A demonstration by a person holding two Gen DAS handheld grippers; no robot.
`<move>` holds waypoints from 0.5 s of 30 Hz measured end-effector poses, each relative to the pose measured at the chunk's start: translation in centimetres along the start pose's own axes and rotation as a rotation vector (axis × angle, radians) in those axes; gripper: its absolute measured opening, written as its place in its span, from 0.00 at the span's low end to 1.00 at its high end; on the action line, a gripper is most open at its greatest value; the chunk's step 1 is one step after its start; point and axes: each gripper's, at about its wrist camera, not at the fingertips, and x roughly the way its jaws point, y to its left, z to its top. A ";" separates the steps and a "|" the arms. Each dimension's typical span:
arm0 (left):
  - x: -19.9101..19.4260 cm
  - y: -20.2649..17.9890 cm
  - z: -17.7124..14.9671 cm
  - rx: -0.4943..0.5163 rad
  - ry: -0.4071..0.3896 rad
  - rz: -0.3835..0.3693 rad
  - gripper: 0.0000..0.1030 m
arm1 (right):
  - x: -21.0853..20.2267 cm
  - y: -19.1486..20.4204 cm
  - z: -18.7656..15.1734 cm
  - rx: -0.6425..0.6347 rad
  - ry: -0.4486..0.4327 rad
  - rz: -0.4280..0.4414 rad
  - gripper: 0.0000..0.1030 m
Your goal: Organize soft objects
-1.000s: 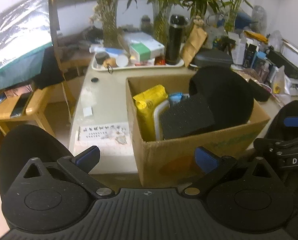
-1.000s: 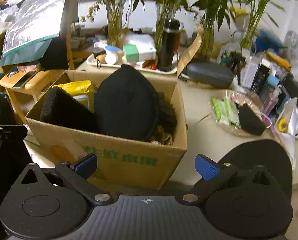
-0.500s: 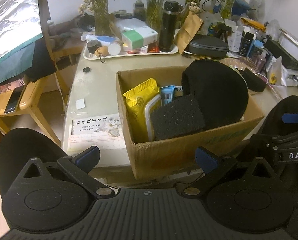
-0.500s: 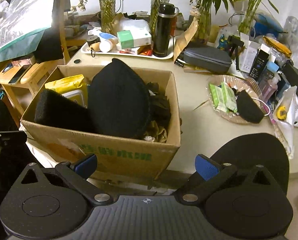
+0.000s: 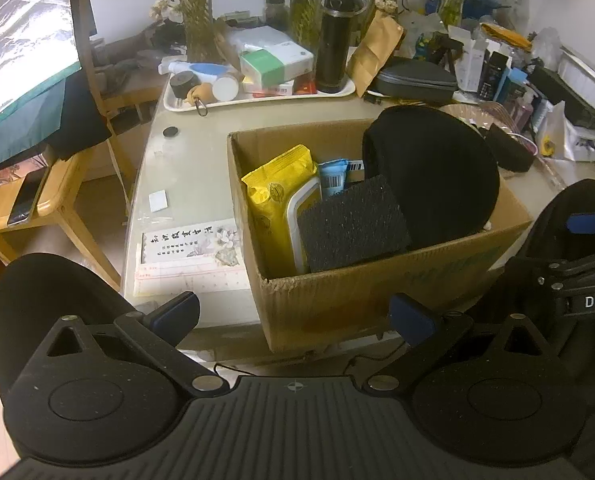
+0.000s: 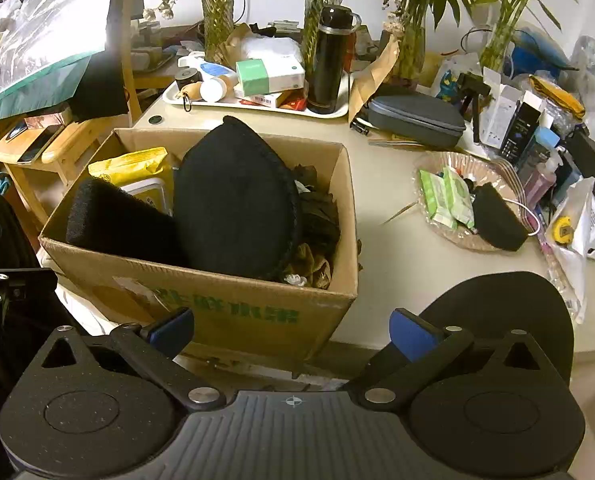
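A cardboard box (image 5: 377, 292) (image 6: 257, 300) stands on the table near its front edge. It holds a black foam block (image 5: 353, 224) (image 6: 117, 220), a round black cushion (image 5: 433, 176) (image 6: 233, 196), a yellow wipes pack (image 5: 277, 188) (image 6: 133, 166) and dark crumpled cloth (image 6: 317, 216). My left gripper (image 5: 295, 314) is open and empty, in front of the box's near left corner. My right gripper (image 6: 291, 328) is open and empty, in front of the box's near right side. The right gripper also shows at the right edge of the left wrist view (image 5: 577, 264).
A white tray (image 6: 257, 106) with a black flask (image 6: 329, 60) and boxes stands behind the box. A glass dish (image 6: 469, 200) with green packets and a black pouch lies to the right. A grey case (image 6: 417, 120), plant vases and clutter fill the back. A wooden side table (image 5: 29, 204) stands left.
Both grippers have risen and drawn back a little, so the box sits lower and its contents show more from above. Both stay open and empty.
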 end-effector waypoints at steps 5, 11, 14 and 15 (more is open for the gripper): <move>0.2 -0.1 0.0 0.009 0.005 0.004 1.00 | 0.2 -0.2 -0.3 0.000 0.010 -0.005 1.00; 0.3 -0.4 0.0 0.014 0.006 0.006 1.00 | 0.2 -0.2 -0.3 -0.003 0.012 -0.002 1.00; 0.3 -0.5 0.0 0.017 0.006 0.008 1.00 | 0.3 -0.1 -0.3 -0.007 0.014 -0.002 1.00; 0.3 -0.5 0.0 0.016 0.006 0.007 1.00 | 0.3 -0.1 -0.3 -0.007 0.013 -0.001 1.00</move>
